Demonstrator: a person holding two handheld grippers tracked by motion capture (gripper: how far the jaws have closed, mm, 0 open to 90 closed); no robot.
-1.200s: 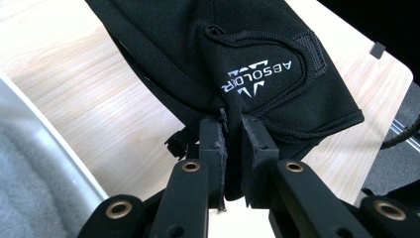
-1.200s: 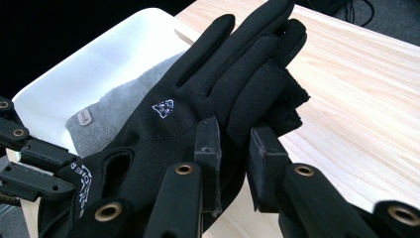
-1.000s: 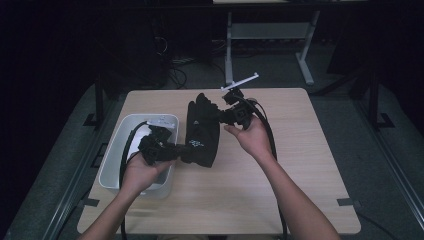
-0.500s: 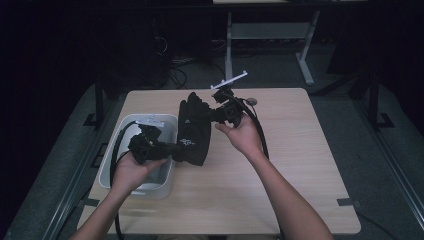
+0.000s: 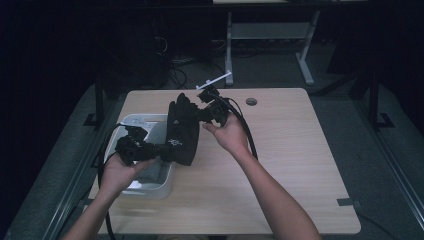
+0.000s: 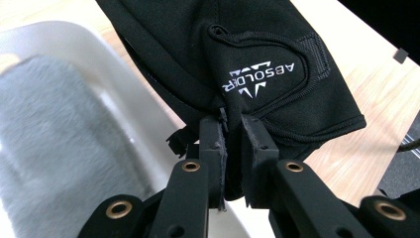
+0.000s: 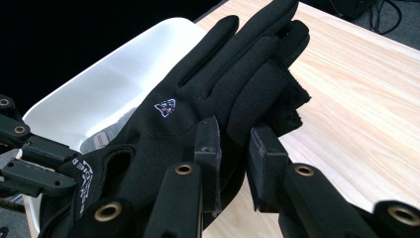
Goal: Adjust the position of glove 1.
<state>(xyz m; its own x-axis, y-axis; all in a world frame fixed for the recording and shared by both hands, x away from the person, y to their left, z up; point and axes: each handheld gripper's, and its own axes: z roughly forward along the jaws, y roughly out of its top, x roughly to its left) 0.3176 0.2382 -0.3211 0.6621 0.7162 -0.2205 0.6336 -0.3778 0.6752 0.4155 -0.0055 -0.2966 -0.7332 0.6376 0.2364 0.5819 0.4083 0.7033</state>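
Observation:
A black glove [image 5: 182, 131] with white lettering hangs stretched between both grippers, above the table and the right rim of a white tub [image 5: 150, 188]. My left gripper [image 5: 162, 150] is shut on the glove's cuff [image 6: 257, 59], its jaws pinching the fabric edge [image 6: 233, 129]. My right gripper [image 5: 200, 116] is shut on the finger end of the glove [image 7: 198, 99], clamping a fold by the thumb [image 7: 233, 136]. The left gripper [image 7: 29, 158] also appears at the left edge of the right gripper view.
The white tub [image 6: 114, 74] holds a grey cloth [image 6: 44, 129] and stands at the table's left side. The light wooden table [image 5: 280, 165] has a round hole [image 5: 251, 101] near its far edge. Desk legs and cables stand on the dark floor beyond.
Both hands have carried the glove leftward and slightly away, so it now hangs partly over the tub. Both grips are unchanged.

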